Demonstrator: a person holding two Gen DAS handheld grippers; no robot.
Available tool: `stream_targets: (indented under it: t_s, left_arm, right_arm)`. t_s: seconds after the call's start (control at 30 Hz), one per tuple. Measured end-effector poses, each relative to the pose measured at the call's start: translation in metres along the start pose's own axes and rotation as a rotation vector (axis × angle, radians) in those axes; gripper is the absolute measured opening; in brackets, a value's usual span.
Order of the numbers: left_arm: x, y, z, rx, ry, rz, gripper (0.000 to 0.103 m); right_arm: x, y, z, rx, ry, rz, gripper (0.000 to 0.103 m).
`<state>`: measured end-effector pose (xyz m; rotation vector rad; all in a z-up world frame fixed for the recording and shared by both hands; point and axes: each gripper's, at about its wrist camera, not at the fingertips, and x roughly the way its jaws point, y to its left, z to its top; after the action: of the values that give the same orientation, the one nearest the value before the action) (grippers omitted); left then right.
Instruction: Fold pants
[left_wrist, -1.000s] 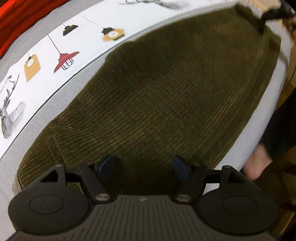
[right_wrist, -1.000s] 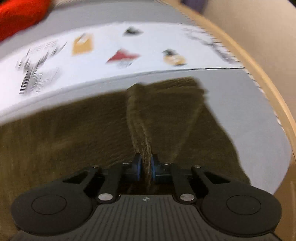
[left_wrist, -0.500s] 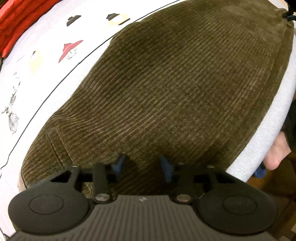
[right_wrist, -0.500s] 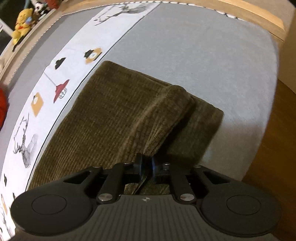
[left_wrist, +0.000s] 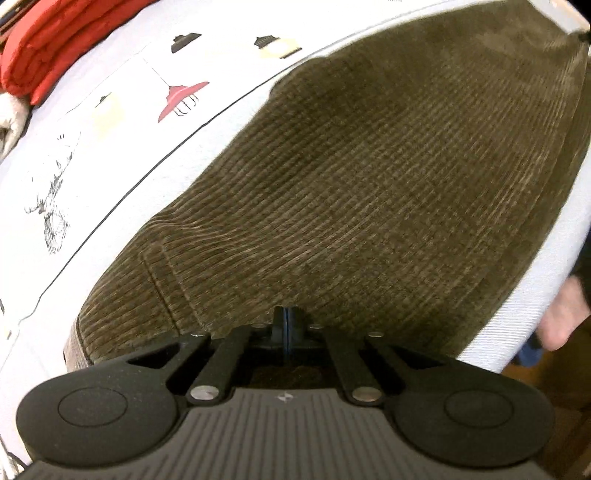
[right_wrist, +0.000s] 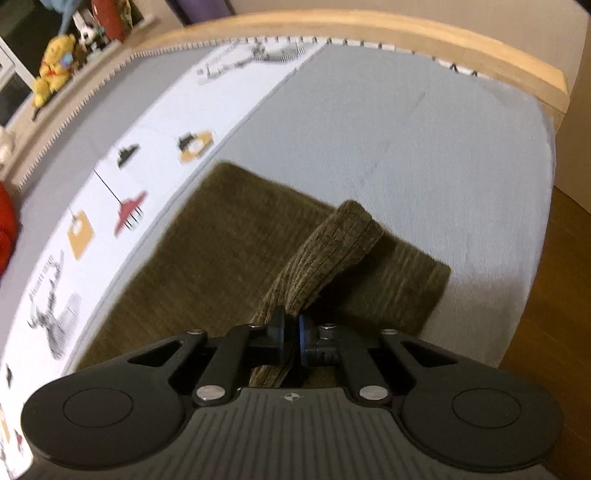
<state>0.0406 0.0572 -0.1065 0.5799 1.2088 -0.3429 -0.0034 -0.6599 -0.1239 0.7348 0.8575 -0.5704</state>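
Note:
Olive corduroy pants (left_wrist: 369, 184) lie flat on a grey bed, filling most of the left wrist view. My left gripper (left_wrist: 287, 323) points steeply down at their near edge, beside a pocket seam. Its jaws are closing and the pads meet, with no cloth showing between them. In the right wrist view the pants (right_wrist: 236, 251) end near the bed's corner. My right gripper (right_wrist: 291, 334) is closing tight on a raised fold of the leg (right_wrist: 332, 251), which lifts off the layer below.
A white strip printed with lamps and a deer (left_wrist: 110, 110) runs along the grey sheet (right_wrist: 424, 147). Red folded cloth (left_wrist: 55, 48) lies at the far left. A person's hand (left_wrist: 561, 317) is beside the bed edge. A wooden bed frame (right_wrist: 369, 29), plush toy (right_wrist: 53, 62) and wooden floor (right_wrist: 554, 295) surround the bed.
My left gripper's jaws went from wide open to shut at the pants' near edge. My right gripper rolled and swung across, still holding the leg fold, now raised over the lower layer.

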Motion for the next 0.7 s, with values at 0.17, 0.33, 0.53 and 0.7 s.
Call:
stream_targets:
  t_s: [0.17,0.33,0.53,0.7]
  left_arm:
    - [-0.020,0.000,-0.014,0.015,-0.016,-0.118,0.000]
    - [-0.005,-0.026,-0.033,0.154,0.054,-0.122,0.000]
    - [-0.039,0.026,-0.023,-0.081,-0.099,-0.177,0.022]
    - [-0.054,0.112,-0.030,-0.523,-0.180,-0.078,0.051]
  right_arm:
    - [-0.015,-0.005,0.003,0.065,-0.064,0.005,0.006]
    - [0.005,-0.019,-0.004,0.138,0.068,-0.103,0.006]
    - [0.007,-0.015,-0.002,0.134,0.061,-0.098,0.021]
    - [0.006,-0.009,-0.003,0.111,0.049,-0.108,0.029]
